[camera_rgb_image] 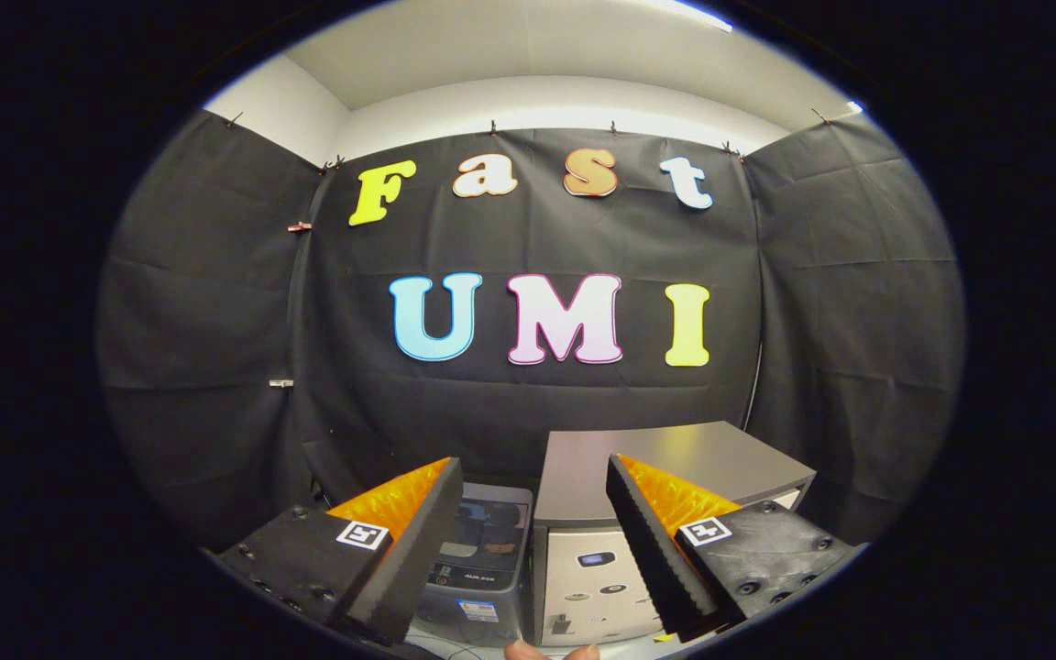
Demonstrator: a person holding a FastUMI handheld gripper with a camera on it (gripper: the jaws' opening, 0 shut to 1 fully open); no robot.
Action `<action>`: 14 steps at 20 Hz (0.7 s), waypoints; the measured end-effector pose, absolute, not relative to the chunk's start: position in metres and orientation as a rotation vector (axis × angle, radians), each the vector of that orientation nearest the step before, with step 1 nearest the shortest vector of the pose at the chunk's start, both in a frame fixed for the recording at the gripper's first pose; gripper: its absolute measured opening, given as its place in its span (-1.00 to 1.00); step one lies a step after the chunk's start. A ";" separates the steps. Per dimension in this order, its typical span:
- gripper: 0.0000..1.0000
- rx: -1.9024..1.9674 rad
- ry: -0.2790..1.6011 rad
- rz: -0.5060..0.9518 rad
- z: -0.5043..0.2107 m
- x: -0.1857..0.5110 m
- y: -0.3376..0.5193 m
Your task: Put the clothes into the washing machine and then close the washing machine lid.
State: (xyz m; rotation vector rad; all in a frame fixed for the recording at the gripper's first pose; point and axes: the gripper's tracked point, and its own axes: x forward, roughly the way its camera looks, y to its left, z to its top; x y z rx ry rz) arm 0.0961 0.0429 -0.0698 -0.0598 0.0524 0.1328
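My gripper (533, 461) is open, with a wide gap and nothing between its fingers. It is held level and faces the booth's back wall. Beyond the fingers and below them stands a small grey washing machine (480, 559) against the wall, partly hidden by the left finger (400, 541). Its dark see-through lid (489, 524) lies flat on top. I cannot tell what is inside it.
A taller grey box-shaped appliance (675, 454) with a pale front panel stands right beside the washing machine, behind the right finger. Black cloth closes the booth at the back and on both sides. A person's fingertips (551, 651) show just under the gripper.
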 end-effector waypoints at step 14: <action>0.99 -0.058 0.078 0.081 -0.078 0.095 0.025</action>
